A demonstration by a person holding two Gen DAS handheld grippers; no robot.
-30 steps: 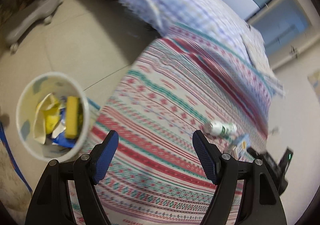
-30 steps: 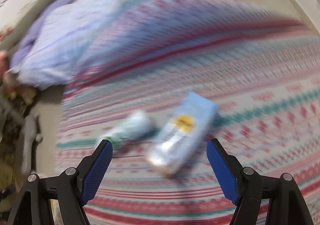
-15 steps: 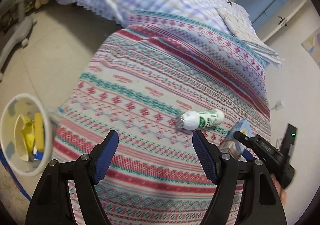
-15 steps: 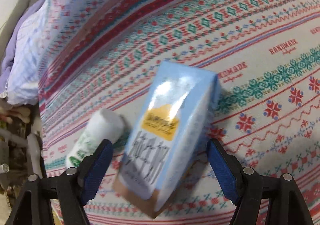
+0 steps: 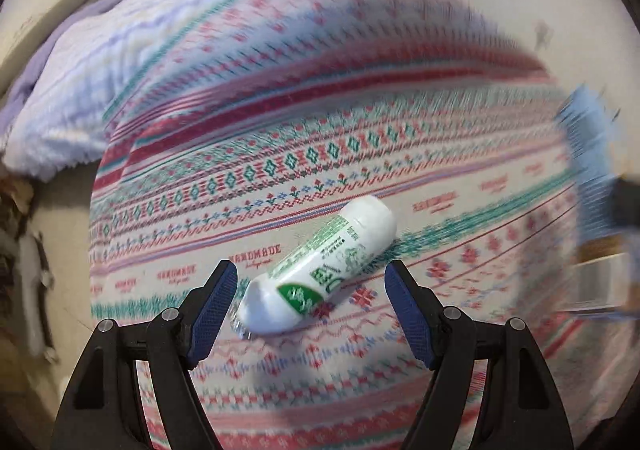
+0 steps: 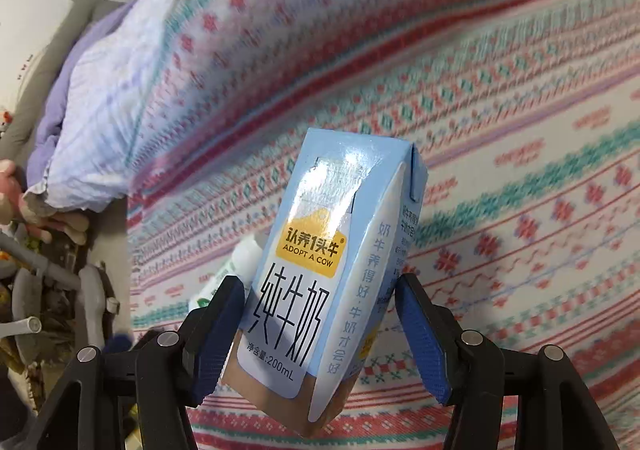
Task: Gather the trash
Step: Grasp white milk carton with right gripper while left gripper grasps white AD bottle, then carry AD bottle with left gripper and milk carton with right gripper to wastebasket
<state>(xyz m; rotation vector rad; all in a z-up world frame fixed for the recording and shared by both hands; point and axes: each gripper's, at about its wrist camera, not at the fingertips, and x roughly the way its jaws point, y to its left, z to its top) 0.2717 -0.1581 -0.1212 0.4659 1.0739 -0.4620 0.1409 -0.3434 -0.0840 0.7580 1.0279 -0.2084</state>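
Note:
A white bottle with a green label (image 5: 320, 270) lies on its side on the patterned bedspread (image 5: 360, 137). My left gripper (image 5: 310, 310) is open, with the bottle's near end between its fingers. In the right wrist view my right gripper (image 6: 320, 324) is shut on a light blue milk carton (image 6: 324, 282) and holds it tilted over the bed. The bottle (image 6: 236, 266) peeks out behind the carton's left side. The carton shows as a blue blur (image 5: 596, 153) at the right of the left wrist view.
A lilac checked duvet (image 6: 100, 101) is bunched at the far left of the bed. The floor (image 5: 60, 234) lies to the left of the bed, with a grey wheeled stand (image 6: 52, 290) and clutter on it.
My right gripper has closed on the milk carton and raised it off the bedspread. My left gripper has swung away from the trash cup and come down around the bottle.

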